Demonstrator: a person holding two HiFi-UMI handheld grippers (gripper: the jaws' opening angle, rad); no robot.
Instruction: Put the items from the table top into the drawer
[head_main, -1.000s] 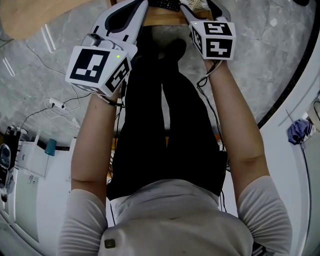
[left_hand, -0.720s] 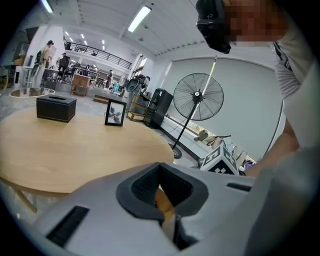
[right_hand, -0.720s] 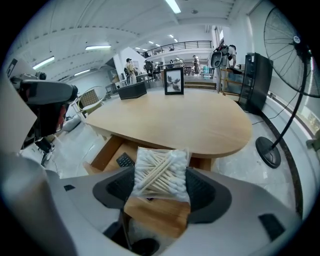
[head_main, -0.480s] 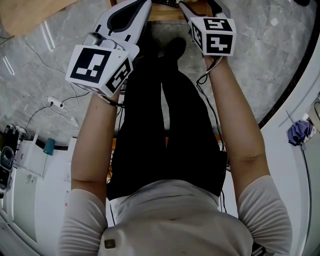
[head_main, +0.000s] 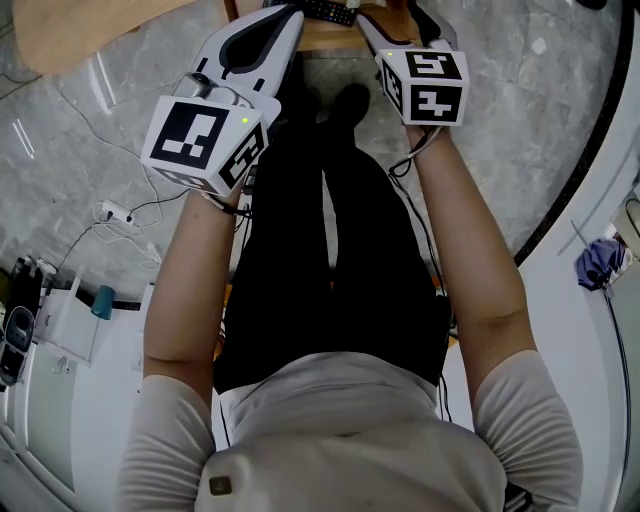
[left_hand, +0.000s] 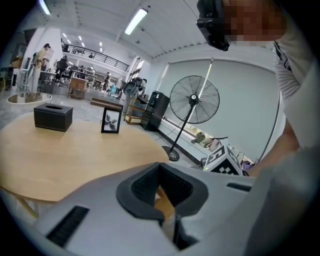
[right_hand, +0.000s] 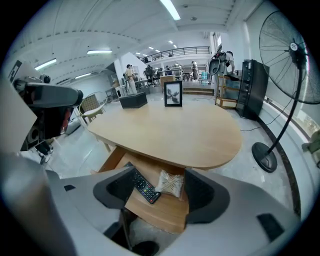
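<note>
**Item: right gripper**. Jaws stood wide apart and gripped nothing. It was held low and aimed at the open drawer, probably because a load had been set down there and the tool was free for the next pick.

**Item: left gripper**. Jaws were drawn together at the tips with nothing between them, and only a sliver of wood showed through the hollow behind. It seemed idle, parked beside its partner and out of the way.

**Item: drawer.** Pale wood, pulled out beneath the near edge of the table, at 6 o'clock in the right gripper view. It held two things:
- A black remote control with coloured buttons lay flat.
- A clear packet of cotton swabs lay just beside it, at its 3 o'clock.

**Item: table top.** Rounded, light wood. Two things stood on it near the far edge, well apart from the drawer:
- A dark tissue box stood at 11 o'clock.
- An upright picture frame stood at 12 o'clock.

**Assessment:** about half done, with the box and frame yet to be stowed. Both looked rigid and easy to pinch, though the frame could tip.
</note>
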